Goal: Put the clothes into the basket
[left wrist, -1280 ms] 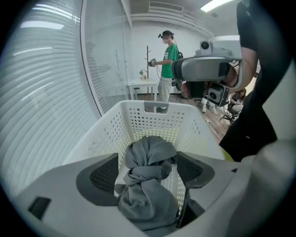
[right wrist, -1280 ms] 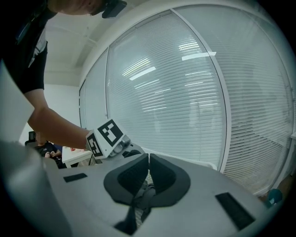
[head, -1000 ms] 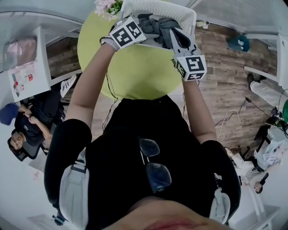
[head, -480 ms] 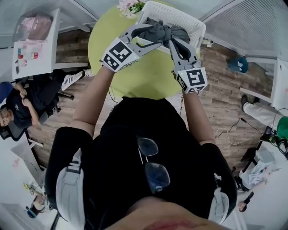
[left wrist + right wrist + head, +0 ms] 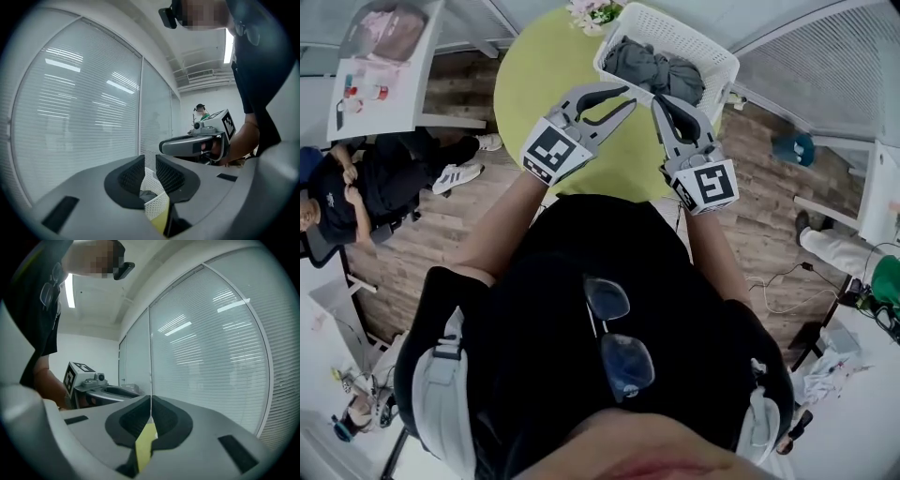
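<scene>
A white mesh basket point(image 5: 710, 58) stands at the far edge of the round yellow-green table point(image 5: 534, 84), with dark grey clothes point(image 5: 652, 66) bunched inside. Both grippers hover over the table on my side of the basket, clear of it. My left gripper point(image 5: 628, 97) has its jaws closing; a narrow gap remains and nothing is between them. In the left gripper view the basket point(image 5: 154, 201) shows through that gap and the right gripper point(image 5: 192, 145) is alongside. My right gripper point(image 5: 658, 101) is shut and holds nothing; its pads meet in the right gripper view point(image 5: 151, 416).
Pink flowers point(image 5: 595, 11) sit beside the basket. A seated person point(image 5: 356, 187) and a white desk point(image 5: 394, 75) are to the left. Window blinds run along the far right. A teal object point(image 5: 794, 148) and cables point(image 5: 778, 281) lie on the wooden floor.
Both grippers have drawn back from the basket toward my body. The left jaws have narrowed. The grey clothes stay in the basket.
</scene>
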Tool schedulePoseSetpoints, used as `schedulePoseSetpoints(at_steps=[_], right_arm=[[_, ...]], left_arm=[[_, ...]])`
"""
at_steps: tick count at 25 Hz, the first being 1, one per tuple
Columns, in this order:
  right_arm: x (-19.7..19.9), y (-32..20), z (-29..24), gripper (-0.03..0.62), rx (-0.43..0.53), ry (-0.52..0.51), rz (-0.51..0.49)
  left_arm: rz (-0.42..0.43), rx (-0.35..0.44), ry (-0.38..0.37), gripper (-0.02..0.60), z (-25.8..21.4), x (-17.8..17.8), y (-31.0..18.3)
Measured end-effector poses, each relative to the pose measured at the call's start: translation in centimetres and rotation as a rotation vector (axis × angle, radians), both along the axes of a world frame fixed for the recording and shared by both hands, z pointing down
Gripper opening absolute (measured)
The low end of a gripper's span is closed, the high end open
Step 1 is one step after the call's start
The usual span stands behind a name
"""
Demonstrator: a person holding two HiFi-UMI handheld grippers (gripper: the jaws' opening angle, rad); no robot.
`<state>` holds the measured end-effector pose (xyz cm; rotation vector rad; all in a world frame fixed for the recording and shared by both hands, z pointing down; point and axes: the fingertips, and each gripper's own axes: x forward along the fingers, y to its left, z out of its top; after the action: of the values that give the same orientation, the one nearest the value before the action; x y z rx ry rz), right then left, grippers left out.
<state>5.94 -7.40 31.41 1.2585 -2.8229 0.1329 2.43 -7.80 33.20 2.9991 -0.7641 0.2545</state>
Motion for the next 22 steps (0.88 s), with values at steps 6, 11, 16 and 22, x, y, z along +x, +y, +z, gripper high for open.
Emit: schedulePoseSetpoints(at_steps=[6,11,16,22], right_arm=[[-1.1,0.6,0.8,0.026,-0.025,-0.010,-0.028],[-1.7,1.1,0.7,0.026,-0.016,-0.001,-0.050],[-1.5,1.1,0.9,0.026,-0.019,0.000,-0.042],[-1.2,1.2,1.2,0.025,-0.019,0.003,-0.027]], left_arm=[[-0.033,0.012,0.027,0.011,-0.4,-0.7,0.8],[-0.034,0.007,0.040,0.009,-0.4,-0.8,1.1],[-0.033,0.015,0.044,0.009,-0.5,-0.9,1.0],[-0.025,0.019,0.040,0.009,-0.3,-0.7,1.0]])
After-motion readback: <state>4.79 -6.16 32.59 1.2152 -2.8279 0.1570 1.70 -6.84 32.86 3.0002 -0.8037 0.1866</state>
